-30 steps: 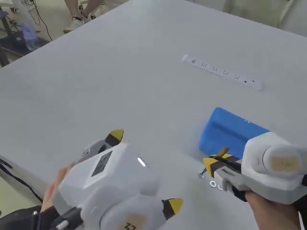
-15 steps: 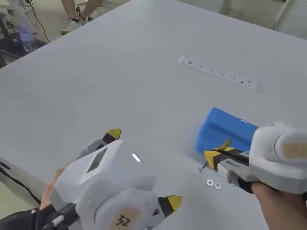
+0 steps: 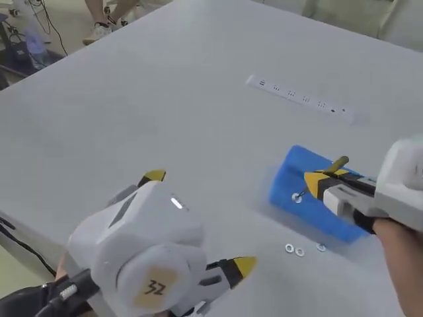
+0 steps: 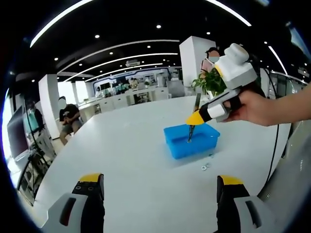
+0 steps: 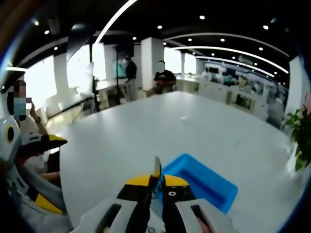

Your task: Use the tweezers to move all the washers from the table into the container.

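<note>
Your right gripper (image 5: 156, 182) is clamped on the tweezers (image 4: 190, 132), whose tip is over the blue container (image 3: 289, 173). Whether the tip grips a washer is too small to tell. Your left gripper (image 4: 159, 178) has its jaws spread wide and holds nothing. Three small silver washers (image 3: 299, 251) lie on the table (image 3: 165, 99), just beside the container's near wall.

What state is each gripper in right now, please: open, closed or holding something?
Left gripper: open, holding nothing.
Right gripper: closed on the tweezers, over the container.
</note>
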